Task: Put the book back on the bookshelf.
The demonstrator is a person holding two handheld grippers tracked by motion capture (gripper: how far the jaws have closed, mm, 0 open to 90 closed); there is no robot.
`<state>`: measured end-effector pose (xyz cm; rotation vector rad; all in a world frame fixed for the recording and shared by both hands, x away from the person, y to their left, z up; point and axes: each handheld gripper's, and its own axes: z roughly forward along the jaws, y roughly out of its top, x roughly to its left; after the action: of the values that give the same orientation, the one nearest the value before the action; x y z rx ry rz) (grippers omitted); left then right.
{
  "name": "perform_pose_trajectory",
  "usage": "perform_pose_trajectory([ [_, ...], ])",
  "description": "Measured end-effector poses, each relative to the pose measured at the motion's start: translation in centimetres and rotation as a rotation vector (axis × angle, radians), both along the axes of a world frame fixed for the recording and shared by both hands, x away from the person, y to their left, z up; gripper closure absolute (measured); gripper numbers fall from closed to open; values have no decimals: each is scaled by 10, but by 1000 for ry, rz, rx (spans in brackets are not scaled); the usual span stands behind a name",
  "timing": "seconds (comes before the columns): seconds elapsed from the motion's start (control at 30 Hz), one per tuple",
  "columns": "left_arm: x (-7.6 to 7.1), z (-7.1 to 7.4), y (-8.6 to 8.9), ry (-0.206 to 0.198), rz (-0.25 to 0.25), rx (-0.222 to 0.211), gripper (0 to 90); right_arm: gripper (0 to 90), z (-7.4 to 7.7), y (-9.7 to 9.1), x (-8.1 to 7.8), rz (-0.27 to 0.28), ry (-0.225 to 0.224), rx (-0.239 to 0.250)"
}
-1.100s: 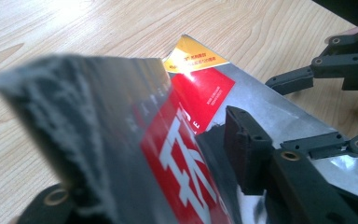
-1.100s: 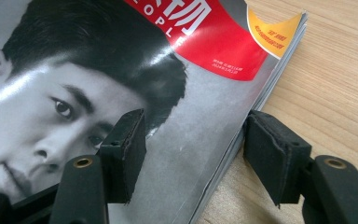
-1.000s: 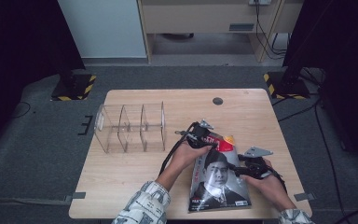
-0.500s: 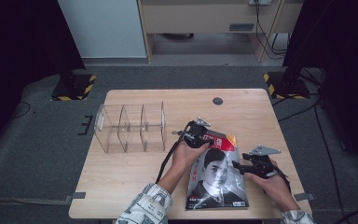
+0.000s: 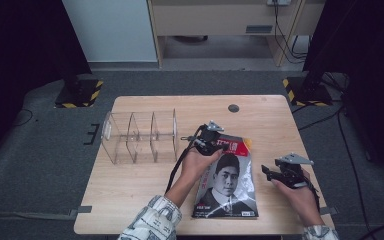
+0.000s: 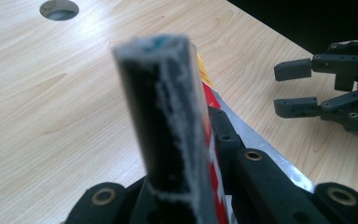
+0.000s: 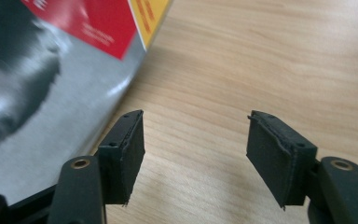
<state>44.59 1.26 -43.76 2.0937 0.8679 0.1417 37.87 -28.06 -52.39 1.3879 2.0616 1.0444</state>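
One glossy magazine with face cover (image 5: pixel 227 182), mid-frame; one clear plastic divider rack (image 5: pixel 139 136); left gripper (image 5: pixel 211 142) now clamped on magazine's top edge, lifted since earlier; right gripper (image 5: pixel 269 171) jaws apart, just opening, nothing between.

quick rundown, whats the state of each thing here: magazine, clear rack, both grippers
magazine: closed, cover up, top edge pinched and tilted up off the table
clear rack: upright on the table, slots empty
left gripper: shut on the magazine's top edge
right gripper: open, holding nothing, beside the magazine

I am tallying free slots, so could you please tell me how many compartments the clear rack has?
3, side by side in the clear rack at the table's left: left, middle and right, all seemingly empty.
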Motion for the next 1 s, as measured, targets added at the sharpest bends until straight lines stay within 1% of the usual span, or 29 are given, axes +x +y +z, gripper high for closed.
perform_pose_trajectory([
  [0.03,1,1,1,1,0,-4,850,339,-1,0,1,-5,2,-9],
  [0.07,1,1,2,1,0,-7,851,330,-3,1,1,-11,16,-22],
  [0.1,2,2,3,2,2,-13,852,325,-4,1,1,-6,22,-30],
  [0.27,2,7,6,1,4,-27,856,301,-8,5,3,-6,51,-44],
  [0.37,2,15,8,-8,2,-34,861,299,-10,6,4,2,62,-50],
  [0.43,2,21,9,-23,-1,-38,863,298,-10,7,4,-4,67,-49],
  [0.53,1,28,10,-37,-1,-37,863,286,-11,6,5,-2,61,-57],
  [0.6,1,32,10,-41,-2,-37,864,278,-12,6,4,-17,62,-52],
  [0.7,0,38,10,-50,-9,-38,864,273,-13,6,5,-15,55,-54],
  [0.8,-2,45,11,-59,-10,-57,864,238,-14,7,5,-4,52,-62],
  [1.0,-10,55,14,-74,-22,-58,864,197,-14,10,5,-14,55,-67],
])
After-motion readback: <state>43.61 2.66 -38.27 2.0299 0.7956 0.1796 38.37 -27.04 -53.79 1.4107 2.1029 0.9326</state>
